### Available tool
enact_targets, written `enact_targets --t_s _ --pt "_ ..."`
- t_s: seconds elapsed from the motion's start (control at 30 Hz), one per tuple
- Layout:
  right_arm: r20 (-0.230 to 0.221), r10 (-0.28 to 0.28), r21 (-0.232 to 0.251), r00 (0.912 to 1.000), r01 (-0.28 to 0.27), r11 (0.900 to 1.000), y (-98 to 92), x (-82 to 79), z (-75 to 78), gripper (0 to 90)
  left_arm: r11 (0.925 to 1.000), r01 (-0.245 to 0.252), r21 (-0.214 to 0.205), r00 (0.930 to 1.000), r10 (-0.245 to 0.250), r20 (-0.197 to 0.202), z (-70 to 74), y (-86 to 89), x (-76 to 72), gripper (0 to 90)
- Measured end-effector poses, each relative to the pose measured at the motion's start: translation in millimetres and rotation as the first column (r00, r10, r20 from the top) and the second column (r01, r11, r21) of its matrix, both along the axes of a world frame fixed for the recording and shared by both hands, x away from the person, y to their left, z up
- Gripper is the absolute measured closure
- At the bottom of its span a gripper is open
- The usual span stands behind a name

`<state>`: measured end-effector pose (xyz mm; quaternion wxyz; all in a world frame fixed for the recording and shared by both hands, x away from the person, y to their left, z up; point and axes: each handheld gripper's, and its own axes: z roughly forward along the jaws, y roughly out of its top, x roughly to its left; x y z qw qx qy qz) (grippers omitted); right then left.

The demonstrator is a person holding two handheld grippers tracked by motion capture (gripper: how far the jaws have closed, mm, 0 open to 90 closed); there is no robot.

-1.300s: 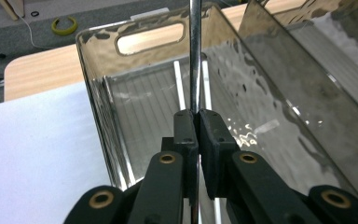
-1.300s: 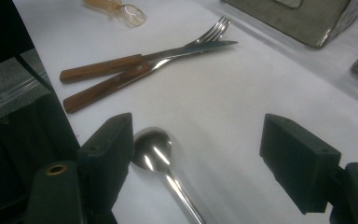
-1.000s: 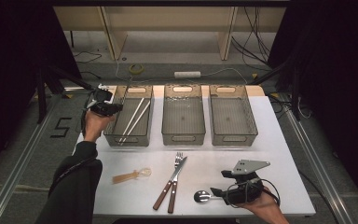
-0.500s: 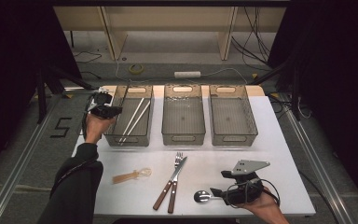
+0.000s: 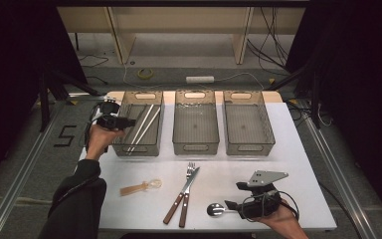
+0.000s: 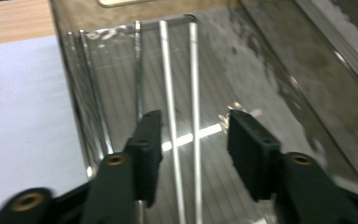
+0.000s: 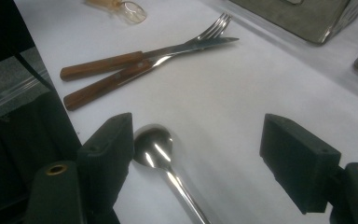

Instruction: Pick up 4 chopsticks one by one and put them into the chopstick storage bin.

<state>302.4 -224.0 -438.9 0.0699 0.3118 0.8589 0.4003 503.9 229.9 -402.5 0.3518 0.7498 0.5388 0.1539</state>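
left gripper [image 6: 193,135]: I see black blocky jaws, brass-ringed screw holes | right gripper [image 7: 196,158]: same black jaws, brass eyelets; grey three-cornered plate [image 5: 266,178] on top, black cable looped at 4 o'clock | left arm: dark long sleeve [image 5: 74,199]

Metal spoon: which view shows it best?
Right gripper view: the spoon lies close between the right gripper's open jaws, bowl and handle clear. High view shows it small, its handle running under that gripper. Left gripper view looks into a bin holding chopsticks.
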Motion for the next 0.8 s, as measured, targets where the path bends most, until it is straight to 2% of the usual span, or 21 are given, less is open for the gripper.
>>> enact_targets --t_s 0.17,0.23,0.33,0.4,0.5,0.57,0.8 --pt "0.002 -0.007 0.005 1.0000 0.007 1.0000 0.2 -0.4 1.0 27.0 0.9966 0.080 -0.023 0.9956 -0.078 0.050 9.5 -6.3 -25.1 41.4" --pt "0.004 -0.005 0.004 1.0000 0.005 1.0000 0.4 -0.4 1.3 27.0 0.9938 0.111 -0.005 0.9931 -0.111 0.037 12.3 -10.4 -31.8 39.0" --pt "0.007 -0.004 0.002 1.0000 0.004 1.0000 1.0 -1.0 2.0 27.0 0.9864 0.164 0.008 0.9851 -0.164 0.050 18.1 -15.3 -43.1 36.3" --pt "0.011 -0.004 0.005 0.9999 0.004 1.0000 0.5 -1.4 2.5 27.0 0.9838 0.178 0.020 0.9824 -0.179 0.055 21.4 -17.3 -49.0 34.4" --pt "0.011 -0.005 0.003 0.9999 0.005 1.0000 0.0 -1.4 2.0 27.0 0.9794 0.202 0.012 0.9774 -0.202 0.062 23.1 -19.4 -56.5 32.5" --pt "0.011 -0.005 0.003 0.9999 0.005 1.0000 -0.4 -1.6 2.1 27.0 0.9729 0.231 0.015 0.9715 -0.231 0.052 22.8 -21.3 -61.0 31.5" --pt "0.010 -0.003 -0.004 0.9999 0.003 1.0000 -1.9 -0.8 1.7 27.0 0.9602 0.277 0.037 0.9595 -0.278 0.044 21.5 -27.3 -74.7 27.7"
